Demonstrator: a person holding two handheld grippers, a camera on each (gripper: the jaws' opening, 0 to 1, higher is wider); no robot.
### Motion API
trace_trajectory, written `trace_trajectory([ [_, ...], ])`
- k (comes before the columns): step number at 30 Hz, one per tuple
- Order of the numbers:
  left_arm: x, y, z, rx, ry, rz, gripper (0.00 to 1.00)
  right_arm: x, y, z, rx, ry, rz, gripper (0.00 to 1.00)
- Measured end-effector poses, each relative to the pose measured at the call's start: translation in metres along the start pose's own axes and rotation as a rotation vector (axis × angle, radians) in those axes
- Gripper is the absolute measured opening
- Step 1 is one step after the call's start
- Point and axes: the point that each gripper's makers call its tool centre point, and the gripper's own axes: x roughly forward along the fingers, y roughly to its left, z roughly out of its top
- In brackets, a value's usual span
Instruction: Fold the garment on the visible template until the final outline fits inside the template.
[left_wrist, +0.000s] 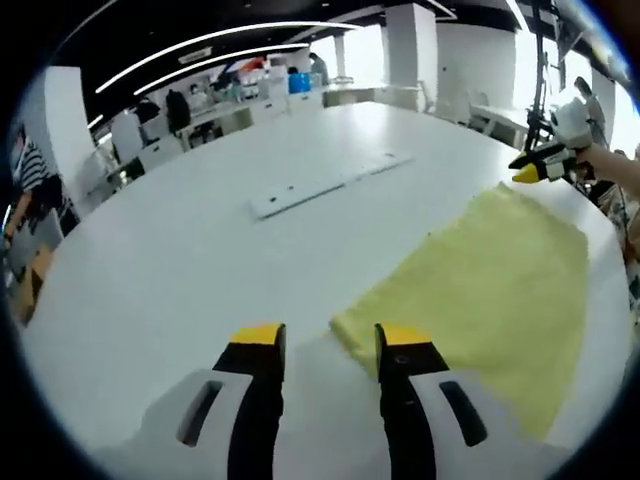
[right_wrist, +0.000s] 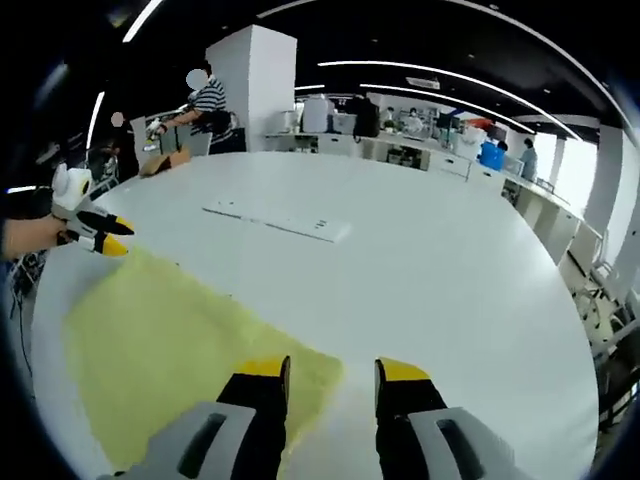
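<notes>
Cloth (left_wrist: 490, 290) lies flat at the table (left_wrist: 250, 290) edge; left gripper (left_wrist: 330, 340) and right gripper (right_wrist: 332, 372) hang released at opposite corners. Next: grasp the corners.

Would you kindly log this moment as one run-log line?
garment: yellow cloth flat on white table | left gripper: open at near corner | right gripper: open at opposite corner | fold: not begun

So the count was: one yellow garment (left_wrist: 480, 290) spread on the one big white table (left_wrist: 200, 260), one flat white strip (left_wrist: 330, 182) lying further along that table past the garment, and two grippers, left gripper (left_wrist: 330, 340) and right gripper (right_wrist: 333, 372), both at the garment's edge
</notes>
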Motion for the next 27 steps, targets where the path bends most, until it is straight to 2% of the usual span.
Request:
trace_trajectory([
  [4, -0.011, -0.006, 0.001, -0.003, -0.028, -0.019, 0.55, -0.009, 0.010, -0.004, 0.013, 0.019, 0.043, 0.54],
  [8, -0.022, -0.016, -0.002, 0.019, -0.029, -0.053, 0.62, -0.019, 0.021, -0.007, -0.002, 0.027, 0.078, 0.60],
  [13, -0.038, -0.028, -0.003, -0.018, -0.063, -0.093, 0.74, -0.035, 0.041, -0.010, 0.019, 0.021, 0.149, 0.67],
  [23, -0.067, -0.046, -0.013, -0.008, -0.092, -0.134, 0.81, -0.067, 0.066, -0.023, 0.010, 0.014, 0.212, 0.71],
  [27, -0.079, -0.056, -0.019, -0.064, -0.117, -0.164, 0.81, -0.078, 0.073, -0.033, -0.007, 0.020, 0.218, 0.71],
])
